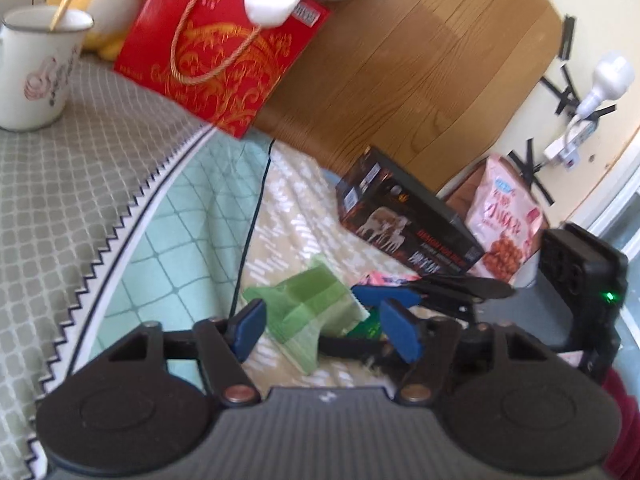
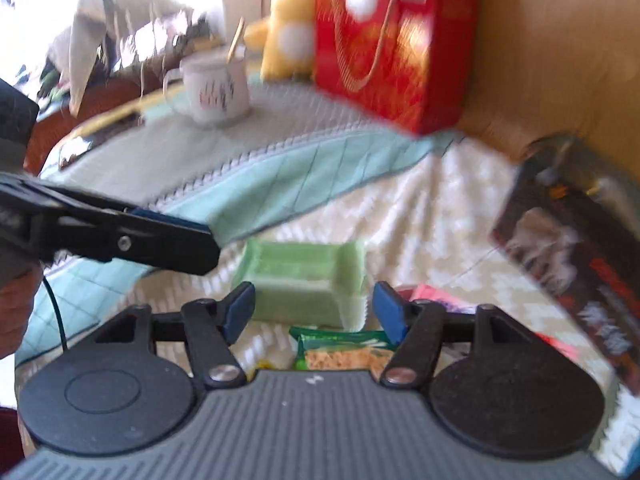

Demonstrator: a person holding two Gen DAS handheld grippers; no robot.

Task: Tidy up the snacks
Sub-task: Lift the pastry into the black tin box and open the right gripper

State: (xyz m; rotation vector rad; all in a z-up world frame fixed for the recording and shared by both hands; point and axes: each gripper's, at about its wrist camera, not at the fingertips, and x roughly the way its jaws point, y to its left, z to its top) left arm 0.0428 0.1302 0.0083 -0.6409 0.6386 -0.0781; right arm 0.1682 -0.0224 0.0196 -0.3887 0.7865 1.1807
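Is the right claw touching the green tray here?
Apart. The right wrist view shows the right claw open, bedding visible between each blue finger and the green tray; neither pad meets it.

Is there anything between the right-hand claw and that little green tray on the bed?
Nothing visible blocks it. The right gripper is open, and the green tray sits just ahead between its fingers on the blanket. A green snack packet lies below the gripper, nearer the camera, not in the path.
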